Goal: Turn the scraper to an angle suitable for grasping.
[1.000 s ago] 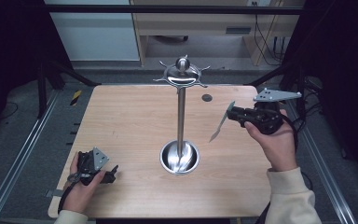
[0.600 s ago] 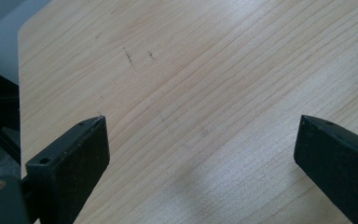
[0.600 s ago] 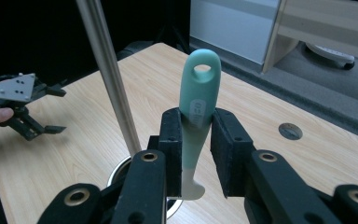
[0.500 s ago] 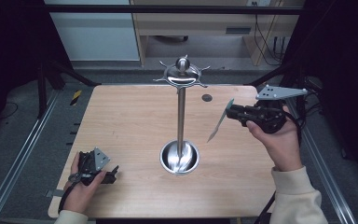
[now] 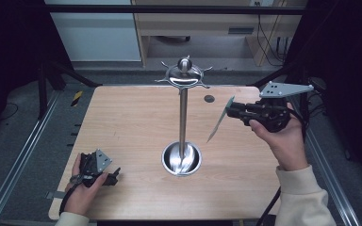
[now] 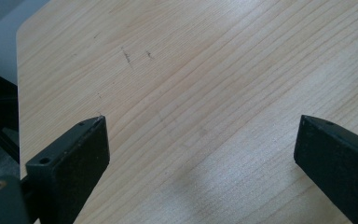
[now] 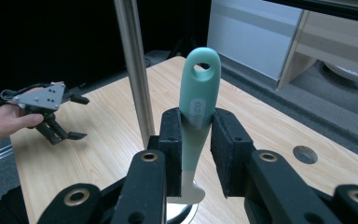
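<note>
Right gripper [image 7: 196, 154] up in the air over the right side of the table, jaws clamped on a teal-handled utensil [image 7: 196, 107], pads squeezing the handle from both sides. In the right gripper view the handle's rounded end with its hanging hole points up and away; the working end drops below the jaws and is cut off by the gripper body, so what kind of utensil it is can't be told. From the high view, the utensil [image 5: 220, 120] slants down and toward the steel stand [image 5: 183, 117], its lower tip short of the pole, with open air between them.

The stand sits mid-table: round shiny base, tall thin pole, a ring of hooks and a ball on top. Bare wood all round the base.

Left gripper [image 5: 104, 175] rests low at the near left corner, in the person's left hand [image 5: 82, 190], close to the front edge. Its own view has both jaws spread wide apart with nothing between, just wood grain [image 6: 205, 93] and the table's edge at the upper left.

A small dark round mark [image 5: 209, 99] lies near the far edge, right of the pole.
</note>
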Motion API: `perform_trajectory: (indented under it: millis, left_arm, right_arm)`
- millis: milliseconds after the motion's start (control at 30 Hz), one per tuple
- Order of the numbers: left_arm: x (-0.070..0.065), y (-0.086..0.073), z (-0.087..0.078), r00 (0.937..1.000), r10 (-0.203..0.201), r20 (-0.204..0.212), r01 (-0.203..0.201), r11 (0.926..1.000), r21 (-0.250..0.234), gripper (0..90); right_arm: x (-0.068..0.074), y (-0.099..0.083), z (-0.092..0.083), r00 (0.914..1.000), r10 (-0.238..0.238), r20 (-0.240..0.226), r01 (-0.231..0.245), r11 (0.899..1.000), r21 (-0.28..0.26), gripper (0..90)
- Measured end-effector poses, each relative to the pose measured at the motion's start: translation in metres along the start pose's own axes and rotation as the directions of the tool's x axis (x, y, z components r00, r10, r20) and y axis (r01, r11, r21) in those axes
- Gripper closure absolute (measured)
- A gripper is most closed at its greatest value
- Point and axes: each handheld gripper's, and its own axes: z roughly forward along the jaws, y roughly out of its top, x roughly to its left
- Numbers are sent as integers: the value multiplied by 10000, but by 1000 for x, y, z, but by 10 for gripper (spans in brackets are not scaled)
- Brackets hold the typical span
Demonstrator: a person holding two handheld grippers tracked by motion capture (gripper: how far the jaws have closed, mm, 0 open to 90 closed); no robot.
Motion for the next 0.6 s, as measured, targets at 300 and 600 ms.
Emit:
perform_trajectory:
  millis: [300, 600]
  left_arm:
    - [-1, 0, 0, 10000, 86, -1, -86, 9999, 61, 31]
    - [-1, 0, 1, 9999, 140, -25, -140, 9999, 77, 30]
  right_arm:
    - [4, 9, -2, 9997, -200, -132, 199, 9998, -45, 743]
    - [4, 18, -3, 9993, -282, -264, 278, 9995, -156, 743]
